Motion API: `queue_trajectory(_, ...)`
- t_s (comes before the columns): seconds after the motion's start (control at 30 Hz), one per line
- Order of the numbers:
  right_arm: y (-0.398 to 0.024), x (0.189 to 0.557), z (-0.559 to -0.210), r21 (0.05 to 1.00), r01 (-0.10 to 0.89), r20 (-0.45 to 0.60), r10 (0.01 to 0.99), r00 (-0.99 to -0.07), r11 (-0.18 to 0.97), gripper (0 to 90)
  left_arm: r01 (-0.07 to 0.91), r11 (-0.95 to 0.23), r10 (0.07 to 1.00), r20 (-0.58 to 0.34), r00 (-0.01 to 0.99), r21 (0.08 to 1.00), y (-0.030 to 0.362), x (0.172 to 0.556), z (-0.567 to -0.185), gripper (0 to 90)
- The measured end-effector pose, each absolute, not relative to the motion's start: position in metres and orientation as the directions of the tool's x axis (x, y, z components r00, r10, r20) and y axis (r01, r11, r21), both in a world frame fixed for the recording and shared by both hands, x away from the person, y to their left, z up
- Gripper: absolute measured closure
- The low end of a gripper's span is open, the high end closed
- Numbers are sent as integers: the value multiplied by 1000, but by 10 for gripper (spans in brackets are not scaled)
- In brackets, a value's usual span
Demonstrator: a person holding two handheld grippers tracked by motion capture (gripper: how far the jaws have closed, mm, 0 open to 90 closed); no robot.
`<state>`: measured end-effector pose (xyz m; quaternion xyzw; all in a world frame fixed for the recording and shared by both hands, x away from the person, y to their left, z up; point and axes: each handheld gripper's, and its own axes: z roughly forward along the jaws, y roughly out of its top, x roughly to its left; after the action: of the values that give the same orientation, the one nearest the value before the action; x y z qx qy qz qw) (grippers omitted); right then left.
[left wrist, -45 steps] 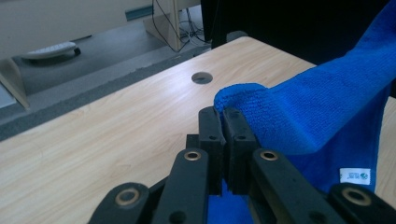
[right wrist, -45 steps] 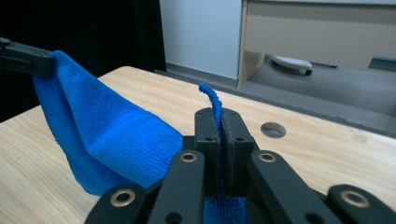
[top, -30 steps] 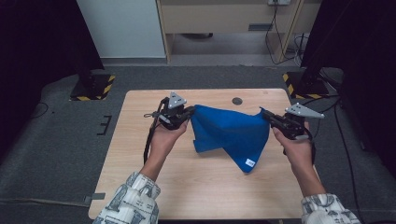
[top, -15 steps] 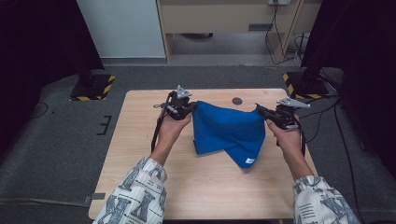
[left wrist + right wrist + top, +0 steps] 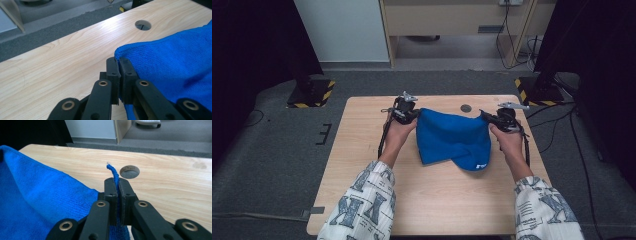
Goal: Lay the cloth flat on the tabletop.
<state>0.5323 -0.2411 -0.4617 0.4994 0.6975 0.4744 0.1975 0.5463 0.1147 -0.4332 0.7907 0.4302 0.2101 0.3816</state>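
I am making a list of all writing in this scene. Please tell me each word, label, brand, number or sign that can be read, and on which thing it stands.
Small white label on the blue cloth, at its near corner: there is print, too small and blurred to read.
Patterned sleeves: large letter-like shapes, not readable as words.
Yellow and black hazard stripes on the floor stands: a warning marking, no text.
Wooden table: no writing.
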Motion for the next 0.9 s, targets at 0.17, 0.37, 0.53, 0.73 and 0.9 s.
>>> queue_trajectory(0.17, -234, 541, -472, 846, 530, 191, 890, -415, 65, 869, 546, -353, 840, 2, 542, 760, 116, 553, -446, 868)
queue_trajectory(0.37, -232, 549, -477, 836, 547, 189, 911, -367, 47, 584, 576, -311, 858, -36, 512, 756, 116, 560, -455, 668)
queue_trajectory(0.53, -228, 547, -474, 832, 552, 164, 923, -348, 60, 241, 572, -282, 861, -60, 504, 770, 116, 557, -451, 357)
queue_trajectory(0.73, -225, 534, -463, 848, 521, 138, 911, -388, 93, 170, 546, -259, 847, -84, 525, 797, 117, 542, -439, 263)
queue_trajectory(0.9, -222, 510, -457, 858, 498, 125, 893, -432, 121, 234, 530, -232, 838, -109, 534, 815, 124, 513, -438, 218)
